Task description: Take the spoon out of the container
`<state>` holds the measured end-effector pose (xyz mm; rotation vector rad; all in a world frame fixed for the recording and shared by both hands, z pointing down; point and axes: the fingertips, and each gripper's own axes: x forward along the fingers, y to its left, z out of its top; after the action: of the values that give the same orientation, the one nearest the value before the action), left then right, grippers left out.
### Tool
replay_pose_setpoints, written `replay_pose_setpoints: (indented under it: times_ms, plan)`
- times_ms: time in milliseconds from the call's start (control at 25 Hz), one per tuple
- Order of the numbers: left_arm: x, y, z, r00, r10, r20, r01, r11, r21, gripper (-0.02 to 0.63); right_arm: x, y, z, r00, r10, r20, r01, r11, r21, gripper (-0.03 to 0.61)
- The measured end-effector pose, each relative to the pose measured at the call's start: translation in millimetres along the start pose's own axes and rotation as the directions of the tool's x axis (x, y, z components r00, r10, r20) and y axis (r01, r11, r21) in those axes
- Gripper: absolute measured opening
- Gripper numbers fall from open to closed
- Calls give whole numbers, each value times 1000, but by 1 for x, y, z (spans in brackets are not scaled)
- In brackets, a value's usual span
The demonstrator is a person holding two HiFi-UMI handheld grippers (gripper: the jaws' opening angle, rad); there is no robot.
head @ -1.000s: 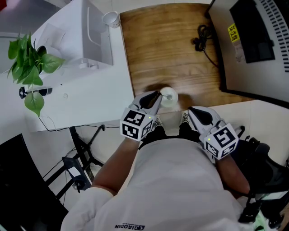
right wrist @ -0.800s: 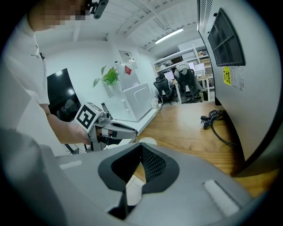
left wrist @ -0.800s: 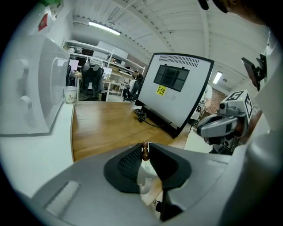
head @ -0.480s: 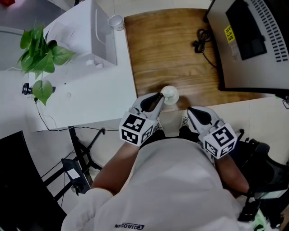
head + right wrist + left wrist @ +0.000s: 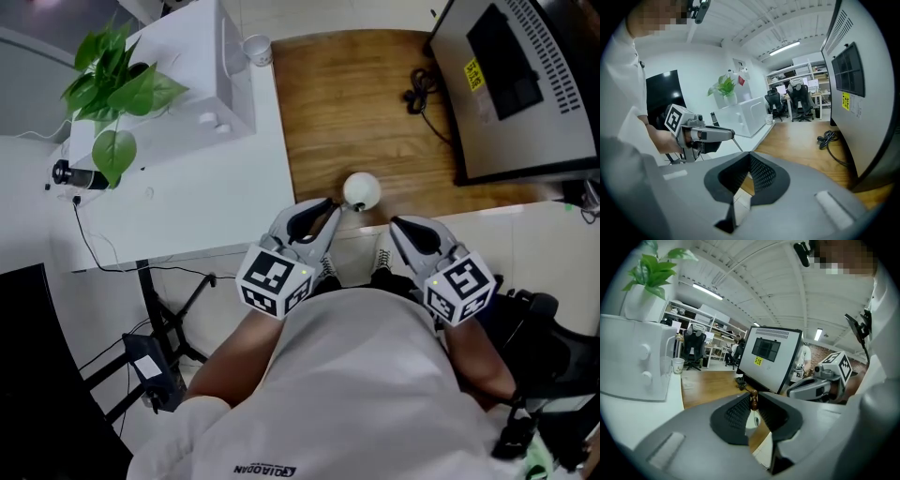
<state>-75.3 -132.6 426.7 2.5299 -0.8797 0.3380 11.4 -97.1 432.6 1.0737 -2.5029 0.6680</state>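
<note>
While the left claw [image 5: 328,211] is pinching the spoon [image 5: 753,399] by its thin brown handle, the best way to lift is straight up, in line with the handle, and slowly. A sideways pull could drag the spoon against the wall of the container [image 5: 361,190] and tip it over. The squeeze should be firm, because the handle is narrow and looks smooth, so I think it could twist or slide between the pads [image 5: 733,416].

The right claw [image 5: 750,155] has its tips pressed together with nothing in it. It sits off to the side, apart from the container. If the container starts to come up with the spoon, this claw could press down on its rim.

The spoon handle looks like dark wood, with a little round knob at the end that pokes out above the pads. The pads are black and covered in tiny bumps, which should help them hold on.

The container is white, round and smooth, and it looks small and light. It is just past the tip of the left claw, near the front edge of the wooden counter [image 5: 356,103]. I cannot tell if it is resting on the wood. The counter is brown with long stripes in the grain.
</note>
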Motion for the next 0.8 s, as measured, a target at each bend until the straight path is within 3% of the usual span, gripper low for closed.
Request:
replay_pose_setpoints:
  times_ms: [520, 800]
  plan:
    - [-56, -12, 1, 997, -73, 41, 70, 996, 52, 55, -6, 52, -4, 997, -61, 41, 62, 998, -20, 8]
    - [-72, -23, -3, 996, -46, 82, 43, 998, 35, 55, -21, 63, -8, 999, -41, 23, 42, 997, -67, 8]
